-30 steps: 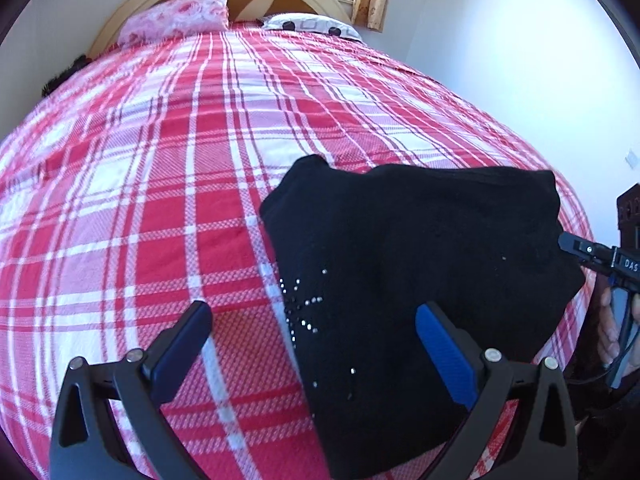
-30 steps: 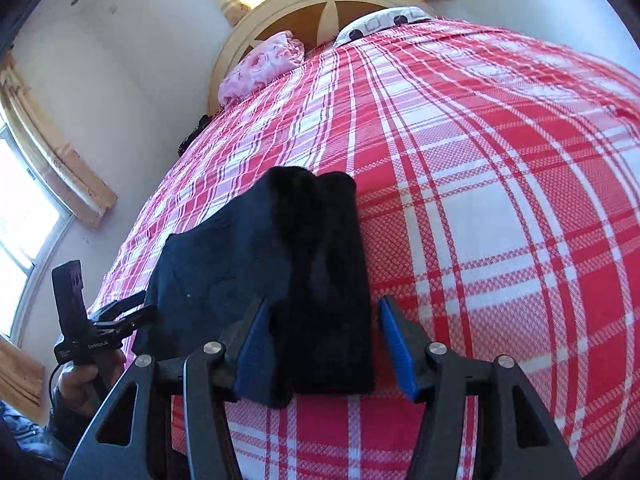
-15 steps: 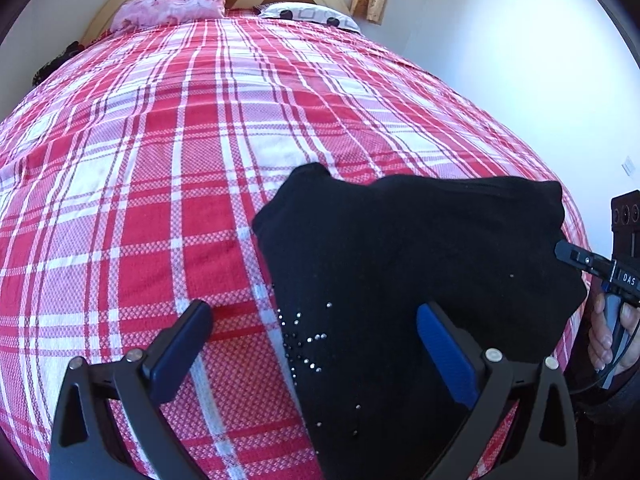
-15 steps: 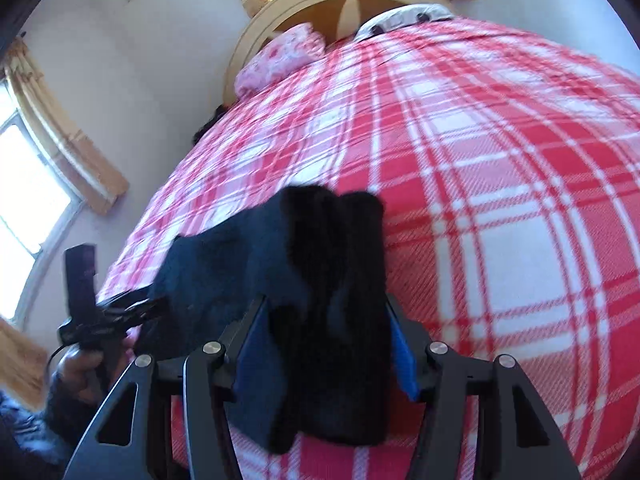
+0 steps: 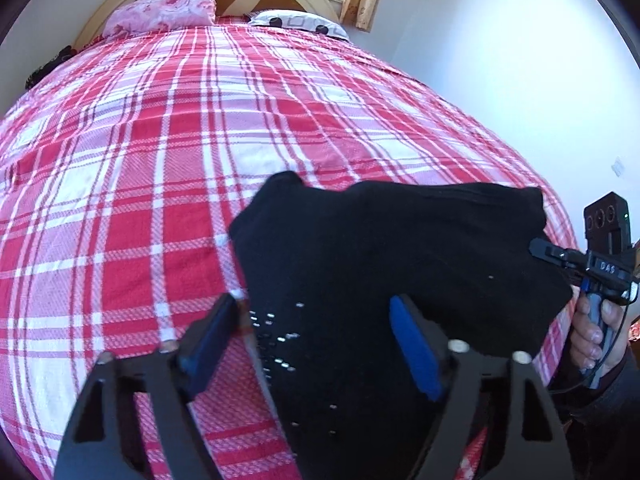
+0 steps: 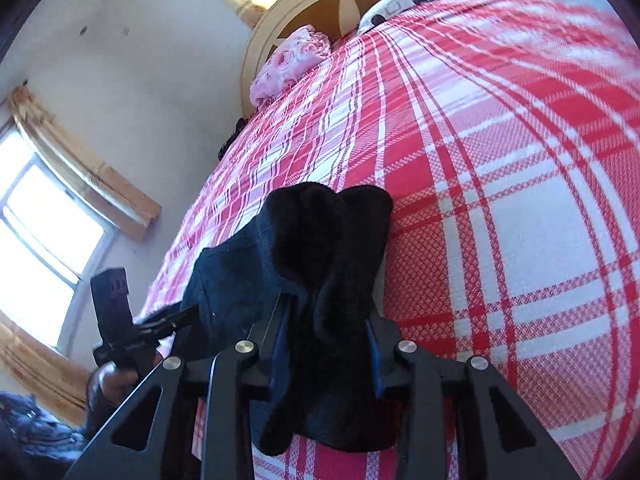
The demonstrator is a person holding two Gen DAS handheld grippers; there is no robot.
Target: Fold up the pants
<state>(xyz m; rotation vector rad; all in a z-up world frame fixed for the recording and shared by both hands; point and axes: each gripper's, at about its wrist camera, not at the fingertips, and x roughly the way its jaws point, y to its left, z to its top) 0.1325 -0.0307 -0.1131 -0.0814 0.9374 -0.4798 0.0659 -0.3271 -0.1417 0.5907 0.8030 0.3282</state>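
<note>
Both tongs have narrowed on the black pants (image 5: pixel 380 264) since a second ago. The right tongs (image 6: pixel 326 344), half open then with a fold of fabric lying loose between the pads, are now clenched on a bunched end of the pants and the jaws are closing further. The left tongs (image 5: pixel 316 344), fully spread a second ago, are closing; the studded edge of the pants lies between the pads, but the left pad still rests over the bedspread, so no grip is made here yet.

The pants lie in a partly folded heap on the red plaid bed (image 5: pixel 160 160), near its foot edge and toward the right-hand side, well apart from the pillows (image 5: pixel 168 8) at the headboard.

Judgement: the step in hand is acquiring two hold points before the next fold. The right end is secured; the left end needs the jaws to finish closing. The thick bunch on the right may slip or drag extra layers when lifted
</note>
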